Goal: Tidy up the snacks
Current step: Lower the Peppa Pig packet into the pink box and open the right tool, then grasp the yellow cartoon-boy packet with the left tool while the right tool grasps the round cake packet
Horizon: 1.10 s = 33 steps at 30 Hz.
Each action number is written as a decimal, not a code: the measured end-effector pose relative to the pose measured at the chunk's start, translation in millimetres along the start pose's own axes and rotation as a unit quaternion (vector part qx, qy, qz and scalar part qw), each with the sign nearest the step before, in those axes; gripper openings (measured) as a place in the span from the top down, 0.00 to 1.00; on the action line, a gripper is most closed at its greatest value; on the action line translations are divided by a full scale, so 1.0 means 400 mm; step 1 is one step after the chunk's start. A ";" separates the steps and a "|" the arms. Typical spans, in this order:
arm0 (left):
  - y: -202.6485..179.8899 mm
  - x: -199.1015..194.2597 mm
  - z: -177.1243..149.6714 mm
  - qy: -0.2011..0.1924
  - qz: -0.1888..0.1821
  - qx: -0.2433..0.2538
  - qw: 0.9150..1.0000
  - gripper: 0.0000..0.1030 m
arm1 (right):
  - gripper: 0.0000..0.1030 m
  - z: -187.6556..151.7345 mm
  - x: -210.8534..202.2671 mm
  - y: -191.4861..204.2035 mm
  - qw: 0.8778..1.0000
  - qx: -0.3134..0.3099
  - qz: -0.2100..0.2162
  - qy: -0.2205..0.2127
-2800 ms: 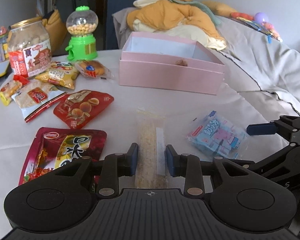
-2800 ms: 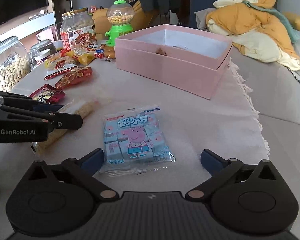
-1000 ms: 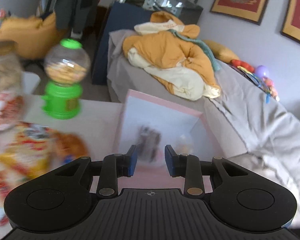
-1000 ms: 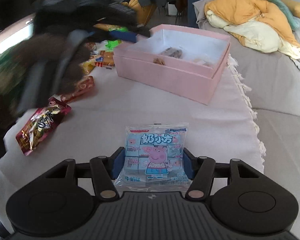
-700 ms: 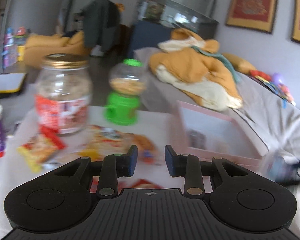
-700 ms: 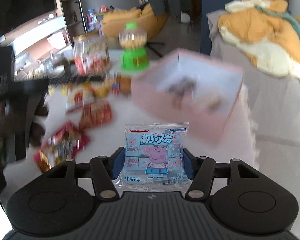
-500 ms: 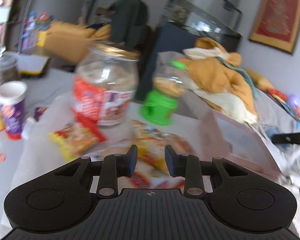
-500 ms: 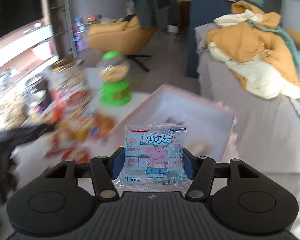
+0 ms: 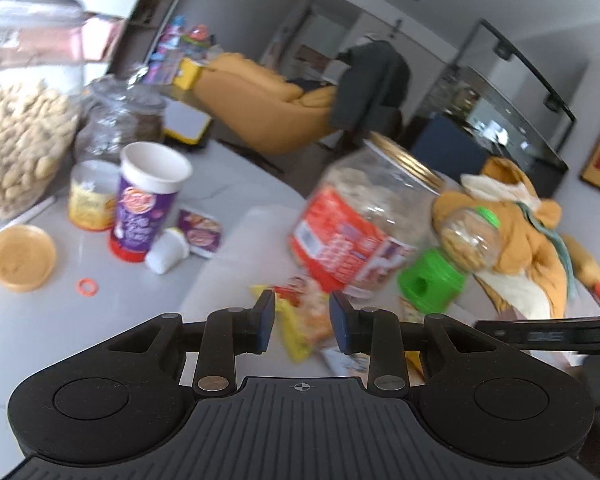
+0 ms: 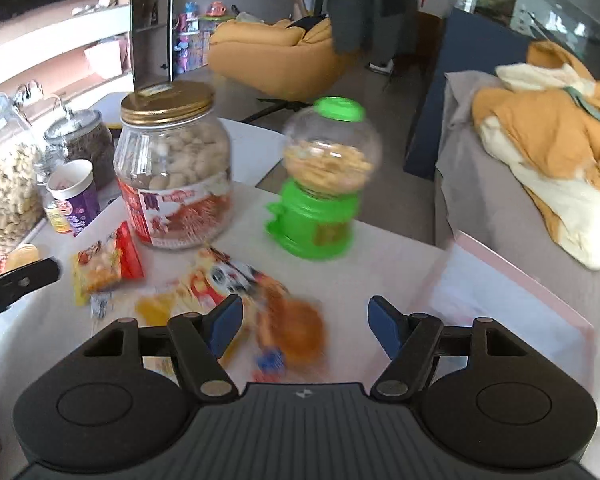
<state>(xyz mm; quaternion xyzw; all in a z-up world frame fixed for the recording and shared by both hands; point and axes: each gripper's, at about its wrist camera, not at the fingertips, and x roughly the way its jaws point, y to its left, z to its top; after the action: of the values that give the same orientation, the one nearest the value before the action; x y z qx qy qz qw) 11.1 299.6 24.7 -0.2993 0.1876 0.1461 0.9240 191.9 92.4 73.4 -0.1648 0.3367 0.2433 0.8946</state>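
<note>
Our left gripper (image 9: 302, 322) has its blue-padded fingers (image 9: 266, 320) a narrow gap apart, with nothing pinched between them; a yellow snack packet (image 9: 300, 326) shows through the gap, lying on the table below, and we cannot tell whether the pads touch it. Our right gripper (image 10: 306, 326) has its fingers (image 10: 224, 324) spread wide and empty above a blurred orange-brown packet (image 10: 296, 330) that lies on the white tablecloth (image 10: 388, 264).

The snacks are gathered on the cloth: the crinkly yellow-and-red packet (image 10: 100, 266) beside a big clear jar (image 10: 172, 168) with a gold screw lid and a red label, full of pale round pieces, and a glossy packet with cartoon print (image 10: 216, 280) in front of it. Just right of the jar stands a candy dispenser (image 10: 320, 200), a clear globe on a green plastic base. The corner of the pink box (image 10: 540, 288) sits at the right edge. Further left are a purple paper cup (image 10: 74, 196) and a glass jar of peanuts (image 9: 16, 140).
</note>
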 end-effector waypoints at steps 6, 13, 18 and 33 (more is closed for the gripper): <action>0.050 0.015 0.002 0.004 0.014 -0.025 1.000 0.67 | 0.51 0.040 0.163 0.025 0.998 0.004 -0.020 0.065; 0.002 0.069 0.024 0.016 -0.002 0.047 0.999 0.67 | 0.64 -0.041 0.071 0.018 0.993 0.007 0.062 0.102; -0.006 0.172 0.053 0.047 0.025 0.102 0.993 0.66 | 0.69 -0.131 0.028 -0.004 0.983 0.029 0.121 0.132; -0.107 0.079 -0.045 0.134 -0.064 0.278 0.949 0.60 | 0.46 -0.001 0.168 -0.034 0.997 0.031 0.023 0.073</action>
<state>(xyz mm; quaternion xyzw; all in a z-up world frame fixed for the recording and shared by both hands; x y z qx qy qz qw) 51.0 260.3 18.9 -0.0590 0.3231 -0.0128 0.9444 243.3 102.7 29.0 -0.1463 0.4118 0.2403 0.8668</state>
